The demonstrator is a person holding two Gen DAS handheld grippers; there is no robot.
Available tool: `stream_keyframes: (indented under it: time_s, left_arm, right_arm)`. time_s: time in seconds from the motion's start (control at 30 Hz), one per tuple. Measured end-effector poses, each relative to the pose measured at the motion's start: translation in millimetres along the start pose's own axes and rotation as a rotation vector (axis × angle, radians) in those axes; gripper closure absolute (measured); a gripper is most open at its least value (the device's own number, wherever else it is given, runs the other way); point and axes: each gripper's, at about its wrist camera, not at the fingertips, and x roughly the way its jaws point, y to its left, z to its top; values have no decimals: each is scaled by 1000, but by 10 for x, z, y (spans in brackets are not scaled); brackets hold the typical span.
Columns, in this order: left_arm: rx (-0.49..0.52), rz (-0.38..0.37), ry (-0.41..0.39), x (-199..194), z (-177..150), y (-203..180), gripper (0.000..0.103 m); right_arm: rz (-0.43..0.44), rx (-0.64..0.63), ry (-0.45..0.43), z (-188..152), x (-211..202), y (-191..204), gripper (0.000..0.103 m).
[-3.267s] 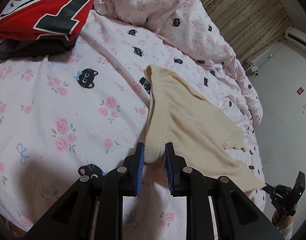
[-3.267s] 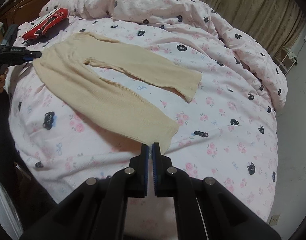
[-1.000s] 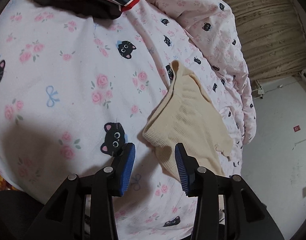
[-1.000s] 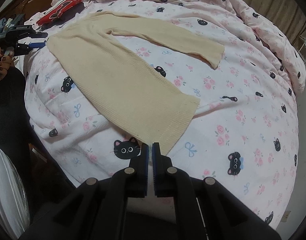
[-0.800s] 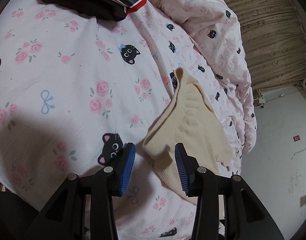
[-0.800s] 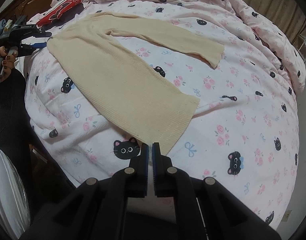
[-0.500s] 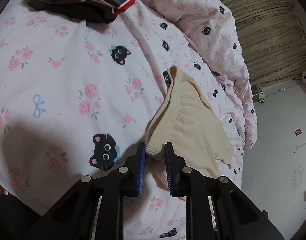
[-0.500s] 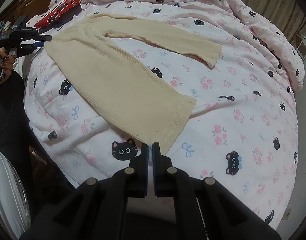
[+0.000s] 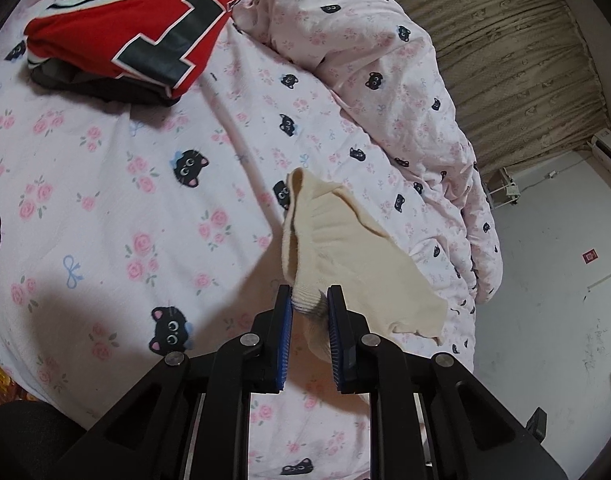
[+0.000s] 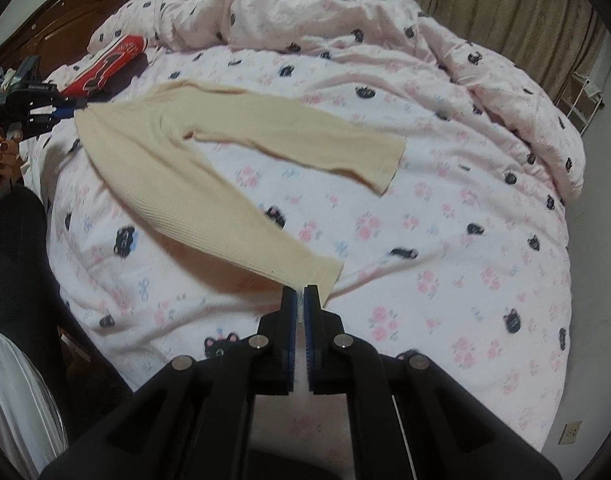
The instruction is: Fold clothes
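A pair of cream ribbed leggings (image 10: pixel 193 184) lies spread across the pink cat-print bed (image 10: pixel 445 240). My left gripper (image 9: pixel 309 304) is shut on the waistband corner (image 9: pixel 305 298) and holds it lifted off the bed; the cloth (image 9: pixel 345 248) hangs away from it. It also shows at the far left of the right wrist view (image 10: pixel 61 114). My right gripper (image 10: pixel 300 300) is shut on the cuff of the near leg (image 10: pixel 317 272), raised a little. The far leg (image 10: pixel 305 140) rests flat on the bed.
A folded red jersey on dark clothes (image 9: pixel 145 40) lies at the head of the bed, also in the right wrist view (image 10: pixel 109 64). A bunched duvet (image 9: pixel 365 60) lies behind. Curtains (image 9: pixel 505 60) and a white wall (image 9: pixel 545 280) stand beyond. The person's dark legs (image 10: pixel 13 260) are at left.
My left gripper opened, then closed on the waistband corner and lifted it off the bed. My right gripper stayed shut on the cuff and rose with it.
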Motion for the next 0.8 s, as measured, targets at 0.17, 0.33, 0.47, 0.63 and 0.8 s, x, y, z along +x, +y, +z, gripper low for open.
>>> stream_keyframes:
  time_s: [0.17, 0.33, 0.47, 0.63, 0.8]
  left_arm:
    - [13, 14, -2, 8, 78, -111, 89]
    - [12, 25, -4, 48, 115, -142, 89]
    - [14, 32, -5, 77, 144, -165, 89]
    - [14, 37, -11, 115, 196, -192, 89]
    - [6, 42, -16, 198, 282, -220, 89]
  right_arm:
    - [4, 23, -38, 166, -67, -138, 99]
    - [4, 40, -60, 279, -63, -235, 99]
    - [4, 40, -63, 324, -37, -267, 99]
    - [0, 44, -65, 394, 3, -321, 99]
    - [-3, 49, -67, 464, 42, -375, 99]
